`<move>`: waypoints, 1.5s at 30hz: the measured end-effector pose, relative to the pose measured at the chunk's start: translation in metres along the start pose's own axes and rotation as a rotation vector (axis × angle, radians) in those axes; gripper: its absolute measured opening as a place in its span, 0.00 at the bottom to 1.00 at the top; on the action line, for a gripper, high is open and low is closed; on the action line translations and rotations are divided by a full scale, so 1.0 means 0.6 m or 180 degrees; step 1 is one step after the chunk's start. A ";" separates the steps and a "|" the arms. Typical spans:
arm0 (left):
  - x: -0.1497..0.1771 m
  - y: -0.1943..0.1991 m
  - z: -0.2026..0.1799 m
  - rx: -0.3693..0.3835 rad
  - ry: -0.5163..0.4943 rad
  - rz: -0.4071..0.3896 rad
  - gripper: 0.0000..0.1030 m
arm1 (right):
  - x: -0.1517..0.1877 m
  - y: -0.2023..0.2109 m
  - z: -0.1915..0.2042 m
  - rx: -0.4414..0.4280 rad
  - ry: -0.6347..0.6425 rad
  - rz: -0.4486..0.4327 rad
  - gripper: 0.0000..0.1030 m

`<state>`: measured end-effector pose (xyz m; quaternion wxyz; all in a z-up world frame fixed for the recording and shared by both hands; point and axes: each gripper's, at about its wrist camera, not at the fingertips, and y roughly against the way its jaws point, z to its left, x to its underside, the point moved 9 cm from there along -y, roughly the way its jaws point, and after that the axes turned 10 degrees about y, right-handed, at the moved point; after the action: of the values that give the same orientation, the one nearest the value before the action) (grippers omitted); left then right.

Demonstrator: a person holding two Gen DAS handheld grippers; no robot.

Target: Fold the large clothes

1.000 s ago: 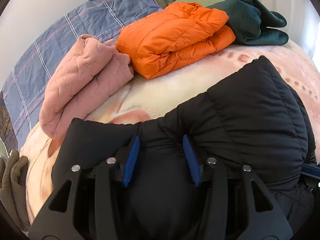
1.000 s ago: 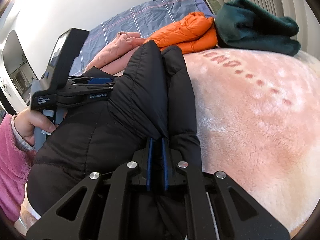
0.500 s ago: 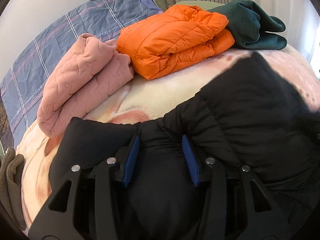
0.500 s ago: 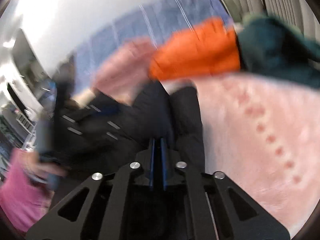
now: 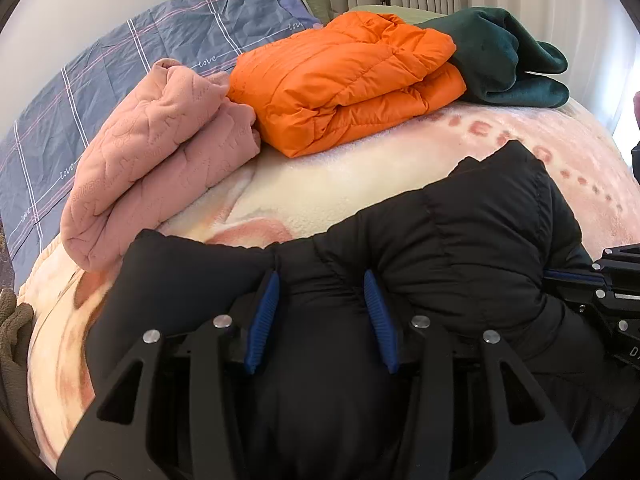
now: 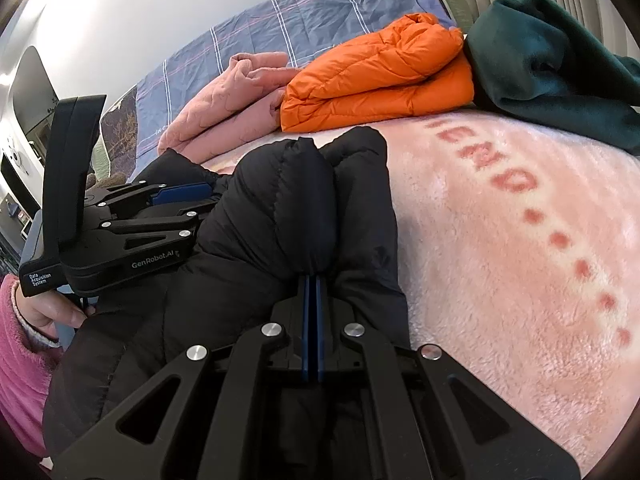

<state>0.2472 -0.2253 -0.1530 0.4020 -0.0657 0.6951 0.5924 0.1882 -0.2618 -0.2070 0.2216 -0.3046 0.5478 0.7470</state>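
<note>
A black puffer jacket (image 5: 460, 240) lies bunched on the pink fleece blanket (image 5: 320, 184) at the near side of the bed. My left gripper (image 5: 320, 284) is shut on a thick fold of it, the blue pads (image 5: 262, 316) pressing in from both sides. My right gripper (image 6: 311, 280) pinches a thin ridge of the same jacket (image 6: 288, 200), pads together. The right gripper (image 5: 600, 280) shows at the right edge of the left wrist view. The left gripper (image 6: 180, 200) appears on the left of the right wrist view, held by a hand (image 6: 52, 312) in a pink sleeve.
Folded clothes line the far side: a pink quilted garment (image 5: 160, 148), an orange puffer jacket (image 5: 344, 80) and a dark green garment (image 5: 504, 60). Behind them lies a blue plaid pillow (image 5: 120, 64). A brown knit item (image 5: 12, 332) sits at the left edge. Bare blanket (image 6: 520, 260) stretches to the right.
The right gripper's pads have closed fully on the jacket and it has carried the fold toward the stacked clothes. The raised black flap sits lower in the left wrist view.
</note>
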 end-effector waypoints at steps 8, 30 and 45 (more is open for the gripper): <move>-0.001 0.000 0.000 0.0020 0.0016 -0.0017 0.44 | -0.013 0.037 -0.028 -0.0097 -0.0054 -0.0040 0.13; -0.005 0.003 0.005 0.0136 0.0111 -0.0028 0.44 | 0.042 0.048 -0.011 -0.1211 -0.0907 0.0453 0.86; -0.029 0.102 0.089 0.0743 0.1042 -0.0402 0.58 | 0.069 0.044 -0.009 -0.1088 -0.0981 0.0274 0.46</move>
<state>0.2496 -0.1674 -0.0936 0.3249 -0.1575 0.8095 0.4630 0.1420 -0.2752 -0.2192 0.2157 -0.1964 0.3854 0.8754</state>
